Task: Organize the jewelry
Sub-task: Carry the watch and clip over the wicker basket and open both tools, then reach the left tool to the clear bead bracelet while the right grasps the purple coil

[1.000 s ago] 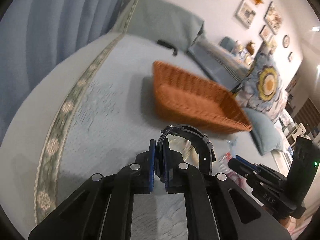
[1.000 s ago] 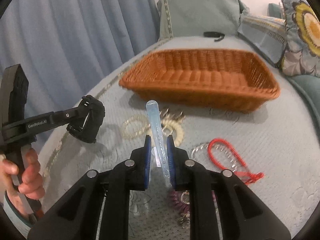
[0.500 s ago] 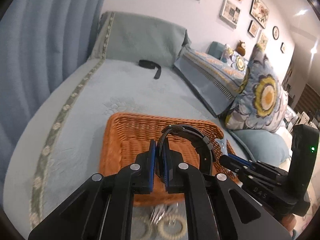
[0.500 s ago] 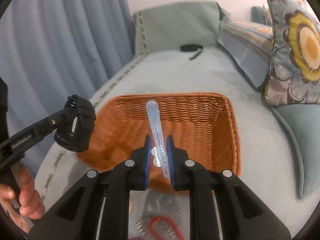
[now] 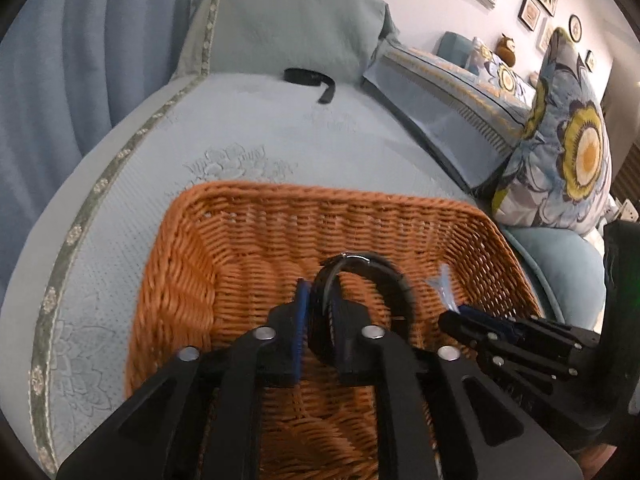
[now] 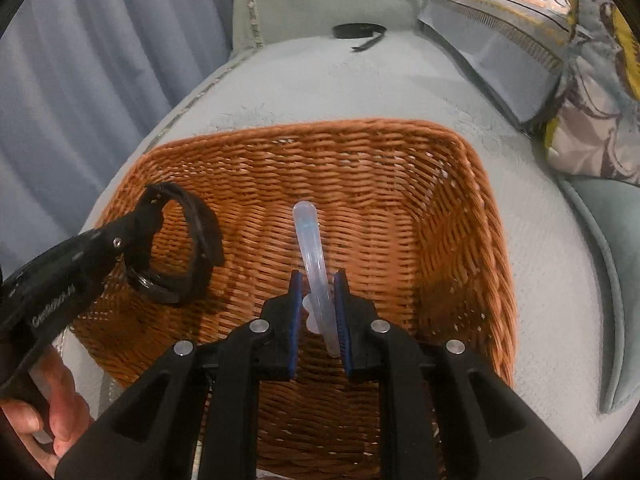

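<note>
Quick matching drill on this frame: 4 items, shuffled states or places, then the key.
Items:
1. black wristwatch
2. translucent hair clip
3. wicker basket
4. black strap

States or places:
A. lies on the far end of the bedspread, by the pillow
B. held in the right gripper, over the basket
C. sits on the bedspread, below both grippers
D. held in the left gripper, over the basket

Pairs: 1-D, 2-B, 3-C, 4-A

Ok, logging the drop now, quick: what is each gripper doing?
Left gripper: closed on the black watch.
Right gripper: closed on the clear hair clip.
Both over the basket.
</note>
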`<state>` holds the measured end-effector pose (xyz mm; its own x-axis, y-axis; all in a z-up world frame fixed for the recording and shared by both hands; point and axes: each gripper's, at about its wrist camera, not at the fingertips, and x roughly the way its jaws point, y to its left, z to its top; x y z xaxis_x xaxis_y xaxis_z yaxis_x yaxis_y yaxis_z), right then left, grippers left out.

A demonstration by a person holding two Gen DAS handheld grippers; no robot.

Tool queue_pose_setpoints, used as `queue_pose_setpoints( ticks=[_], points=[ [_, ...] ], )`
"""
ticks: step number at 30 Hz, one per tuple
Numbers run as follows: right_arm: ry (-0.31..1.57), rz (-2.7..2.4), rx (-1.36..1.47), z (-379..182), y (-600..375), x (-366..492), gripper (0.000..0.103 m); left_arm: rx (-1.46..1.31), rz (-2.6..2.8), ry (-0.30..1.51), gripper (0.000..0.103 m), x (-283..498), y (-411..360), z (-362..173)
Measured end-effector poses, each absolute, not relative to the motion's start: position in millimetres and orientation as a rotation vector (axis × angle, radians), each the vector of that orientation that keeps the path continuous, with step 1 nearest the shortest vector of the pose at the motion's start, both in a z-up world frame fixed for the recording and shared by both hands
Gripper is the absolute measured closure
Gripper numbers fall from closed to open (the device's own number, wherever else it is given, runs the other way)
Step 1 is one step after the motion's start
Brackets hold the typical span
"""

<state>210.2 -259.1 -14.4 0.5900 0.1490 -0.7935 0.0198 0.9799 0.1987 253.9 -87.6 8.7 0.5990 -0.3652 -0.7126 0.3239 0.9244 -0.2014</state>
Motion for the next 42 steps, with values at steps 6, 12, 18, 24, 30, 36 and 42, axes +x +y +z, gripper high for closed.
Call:
queue_pose_setpoints(
  ticks=[6, 12, 18, 24, 30, 36, 42],
  points=[
    [0.879, 0.081, 0.198, 4.4, -264.4, 181.8, 0.068, -0.054, -0.454, 0.758, 0.059, 219.6, -70.3, 31.4],
    [0.803, 0.130, 0.217, 26.7, -262.9, 126.7, 0.068, -0.168, -0.547, 0.655, 0.057, 159.3, -36.1, 64.6],
    [0.708, 0.168, 0.175, 40.7, -244.2, 54.3, 0.068, -0.187, -0.558, 0.601, 0.057, 93.0, -13.6, 74.8],
    [0.653, 0.169, 0.134, 25.1, -226.4, 3.8, 0.068, -0.200, -0.512, 0.577, 0.057, 50.6, 10.1, 58.6],
    [0.688, 0.173, 0.120, -1.3, -219.2, -8.7, 0.068, -0.211, -0.458, 0.642, 0.057, 56.8, 23.8, 25.5],
    [0.742, 0.178, 0.176, -22.2, -225.0, -5.2, 0.069, -0.270, -0.406, 0.753, 0.059, 83.9, 37.2, -11.1],
    [0.767, 0.185, 0.158, -32.3, -218.1, -0.9, 0.076, -0.208, -0.380, 0.831, 0.059, 113.8, 23.5, -26.2]
  ],
)
